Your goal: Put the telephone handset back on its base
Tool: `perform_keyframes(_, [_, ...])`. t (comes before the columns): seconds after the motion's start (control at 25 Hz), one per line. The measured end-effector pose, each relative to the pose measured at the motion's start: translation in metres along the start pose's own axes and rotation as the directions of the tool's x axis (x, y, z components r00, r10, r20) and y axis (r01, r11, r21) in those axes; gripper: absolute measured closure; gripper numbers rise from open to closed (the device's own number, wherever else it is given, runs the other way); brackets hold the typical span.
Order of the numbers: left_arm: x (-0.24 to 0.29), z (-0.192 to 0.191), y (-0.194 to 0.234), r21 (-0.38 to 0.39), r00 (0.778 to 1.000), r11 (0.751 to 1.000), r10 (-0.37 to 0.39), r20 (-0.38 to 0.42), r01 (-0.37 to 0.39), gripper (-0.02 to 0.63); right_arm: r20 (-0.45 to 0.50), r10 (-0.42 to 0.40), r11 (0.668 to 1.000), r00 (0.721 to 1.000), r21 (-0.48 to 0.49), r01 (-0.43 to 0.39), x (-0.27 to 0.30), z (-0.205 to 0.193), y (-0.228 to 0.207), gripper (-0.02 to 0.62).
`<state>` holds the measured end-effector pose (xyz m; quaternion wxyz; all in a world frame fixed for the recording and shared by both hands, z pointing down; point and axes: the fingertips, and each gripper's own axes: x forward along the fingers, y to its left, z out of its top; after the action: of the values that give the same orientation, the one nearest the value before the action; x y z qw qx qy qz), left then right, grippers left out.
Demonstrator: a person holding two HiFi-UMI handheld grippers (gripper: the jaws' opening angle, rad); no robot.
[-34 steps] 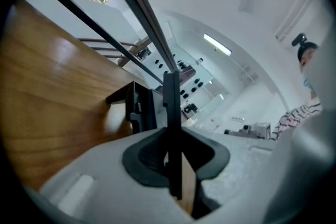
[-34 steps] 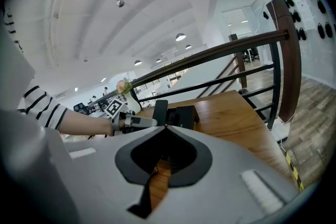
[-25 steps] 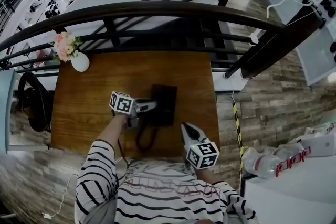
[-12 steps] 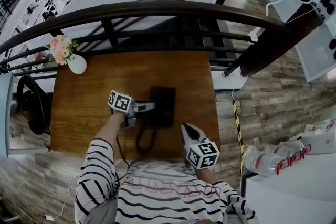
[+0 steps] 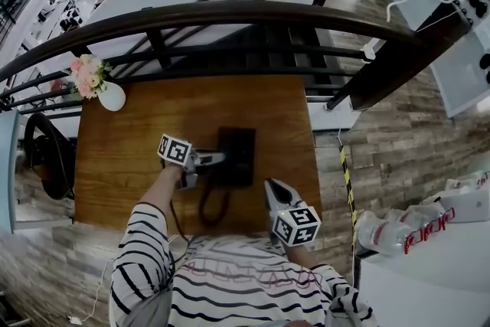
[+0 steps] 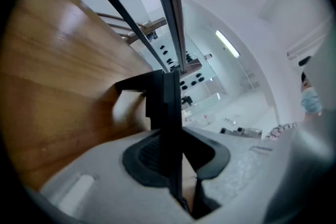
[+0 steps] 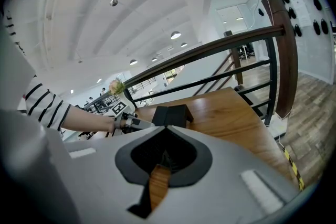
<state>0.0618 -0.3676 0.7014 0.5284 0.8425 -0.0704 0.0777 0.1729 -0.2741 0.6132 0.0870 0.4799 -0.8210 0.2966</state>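
A black telephone base (image 5: 243, 155) sits mid-table on the wooden table (image 5: 122, 157). My left gripper (image 5: 220, 158) reaches in from the left, shut on the black handset (image 5: 228, 158) at the base's left side. In the left gripper view the handset (image 6: 169, 107) stands edge-on between the pads. Whether it rests on the base I cannot tell. A coiled cord (image 5: 208, 204) loops toward the table's front edge. My right gripper (image 5: 272, 190) hovers at the front right, away from the phone, shut and holding nothing. In the right gripper view its jaw tips (image 7: 164, 157) meet, with the base (image 7: 176, 114) beyond.
A white vase of pink flowers (image 5: 107, 92) stands at the table's far left corner. A dark curved railing (image 5: 230, 15) runs behind the table. A dark chair (image 5: 46, 153) is to the left. At the lower right, a bottle (image 5: 398, 237) lies on a white table.
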Motion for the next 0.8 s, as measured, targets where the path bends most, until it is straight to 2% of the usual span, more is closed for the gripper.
perform_keyframes(0.4, [0.0015, 0.0011, 0.0027, -0.013, 0.999, 1.000, -0.016, 0.028, 0.017, 0.511, -0.009, 0.002, 1.000, 1.000, 0.012, -0.002, 0.0013, -0.0034, -0.0017, 0.594])
perform_keyframes(0.8, [-0.0013, 0.0000, 0.0050, 0.027, 0.997, 0.997, 0.065, 0.029, -0.066, 0.483, -0.008, 0.006, 1.000, 1.000, 0.013, -0.005, -0.0010, -0.0039, 0.0005, 0.594])
